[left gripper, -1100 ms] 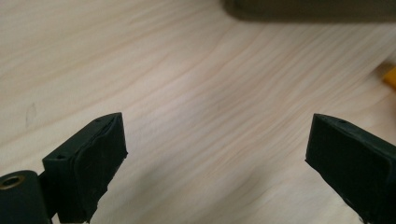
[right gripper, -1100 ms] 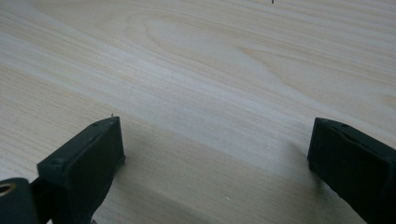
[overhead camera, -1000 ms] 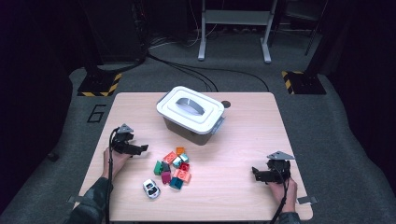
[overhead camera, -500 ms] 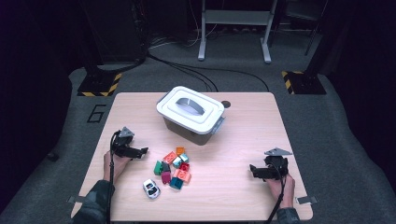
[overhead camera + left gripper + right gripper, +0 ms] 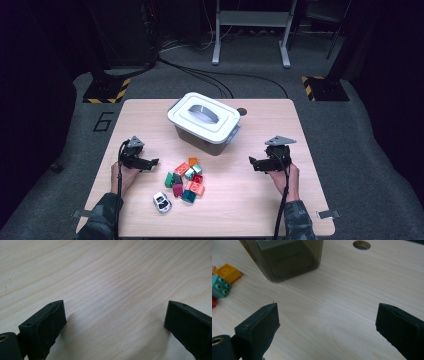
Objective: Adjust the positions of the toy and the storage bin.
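The box [image 5: 205, 125] stands on the table [image 5: 300, 215], toward its far edge. The bricks [image 5: 186, 177] lie in a heap in front of the box, nearer the person. The car [image 5: 162, 201] lies in front of the box too, beyond the heap and left. The left gripper [image 5: 152, 162] is front-left of the box, the right gripper [image 5: 253, 162] front-right

My counter [image 5: 260, 190] is pale wood with fine grain. The box [image 5: 200, 137] has smoky grey walls under a white lid [image 5: 204, 116]. The bricks [image 5: 186, 179] run orange, teal, red, magenta and green (a white toy car [image 5: 161, 201] sits close by). Both tools are black.
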Motion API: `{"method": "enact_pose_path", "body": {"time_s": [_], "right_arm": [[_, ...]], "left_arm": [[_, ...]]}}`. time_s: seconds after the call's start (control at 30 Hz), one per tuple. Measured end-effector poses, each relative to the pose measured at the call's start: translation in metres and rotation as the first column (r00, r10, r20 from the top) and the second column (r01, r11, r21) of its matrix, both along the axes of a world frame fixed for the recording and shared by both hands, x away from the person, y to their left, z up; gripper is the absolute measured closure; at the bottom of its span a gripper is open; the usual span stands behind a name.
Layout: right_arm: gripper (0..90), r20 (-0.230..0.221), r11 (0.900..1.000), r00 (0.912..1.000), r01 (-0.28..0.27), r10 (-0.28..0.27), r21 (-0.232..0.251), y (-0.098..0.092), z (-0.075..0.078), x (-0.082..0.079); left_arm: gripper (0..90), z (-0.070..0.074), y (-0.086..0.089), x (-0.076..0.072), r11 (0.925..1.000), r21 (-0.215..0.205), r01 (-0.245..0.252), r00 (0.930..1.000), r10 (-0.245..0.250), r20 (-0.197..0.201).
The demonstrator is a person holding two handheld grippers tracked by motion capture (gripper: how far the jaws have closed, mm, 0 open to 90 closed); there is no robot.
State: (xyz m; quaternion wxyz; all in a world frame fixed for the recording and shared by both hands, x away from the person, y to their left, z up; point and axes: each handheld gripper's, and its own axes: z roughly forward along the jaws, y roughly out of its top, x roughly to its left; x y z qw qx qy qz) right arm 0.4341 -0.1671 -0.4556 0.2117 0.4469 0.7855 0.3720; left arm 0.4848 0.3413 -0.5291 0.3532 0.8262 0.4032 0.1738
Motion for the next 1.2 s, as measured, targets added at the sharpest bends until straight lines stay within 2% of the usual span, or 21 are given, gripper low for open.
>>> {"method": "enact_pose_path", "body": {"time_s": [0.07, 0.13, 0.17, 0.4, 0.43, 0.47, 0.57, 0.6, 0.87, 1.2], "right_arm": [[4.8, 0.012, 1.0, 0.9998, -0.018, 0.018, 0.006, 0.008, 0.009, 0.008], [4.9, 0.011, 1.0, 0.9997, -0.023, 0.023, 0.008, 0.011, 0.011, 0.011], [7.4, 0.016, 0.999, 0.9995, -0.028, 0.028, 0.024, 0.014, 0.015, 0.017], [27.8, 0.046, 0.998, 0.9983, -0.039, 0.037, 0.052, 0.03, 0.029, 0.039], [27.8, 0.053, 0.998, 0.9978, -0.041, 0.039, 0.051, 0.033, 0.031, 0.042], [33.0, 0.053, 0.998, 0.998, -0.036, 0.034, 0.054, 0.037, 0.033, 0.045], [36.2, 0.062, 0.998, 0.9977, -0.031, 0.028, 0.046, 0.044, 0.037, 0.05], [40.5, 0.067, 0.998, 0.9973, -0.031, 0.028, 0.052, 0.049, 0.039, 0.055], [49.4, 0.048, 0.999, 0.9986, -0.023, 0.021, 0.042, 0.061, 0.035, 0.063], [55.1, 0.044, 0.996, 0.9989, -0.022, 0.019, 0.085, 0.063, 0.029, 0.063]], "left_arm": [[3.7, 0.0, 0.0, 0.0, 1.0, 0.0, 0.0, 1.0, 0.0, 0.0], [3.7, 0.0, 0.0, 0.0, 1.0, 0.0, 0.0, 1.0, 0.0, 0.0], [3.6, 0.0, 0.0, 0.0, 1.0, 0.001, 0.001, 1.0, -0.001, 0.0], [3.7, 0.0, 0.0, 0.0, 1.0, 0.002, 0.003, 1.0, -0.003, -0.001], [3.7, 0.0, 0.0, 0.0, 1.0, 0.002, 0.003, 1.0, -0.003, -0.001], [3.7, 0.0, 0.0, 0.0, 1.0, 0.002, 0.003, 1.0, -0.003, -0.004], [3.7, 0.0, 0.0, 0.0, 1.0, 0.001, 0.002, 1.0, -0.002, -0.003], [3.7, 0.0, 0.0, 0.0, 1.0, 0.001, 0.003, 1.0, -0.003, -0.001], [3.7, 0.0, 0.0, 0.0, 1.0, 0.001, 0.004, 1.0, -0.004, -0.004], [3.7, 0.0, 0.0, 0.0, 1.0, 0.0, 0.004, 1.0, -0.004, -0.003]]}}
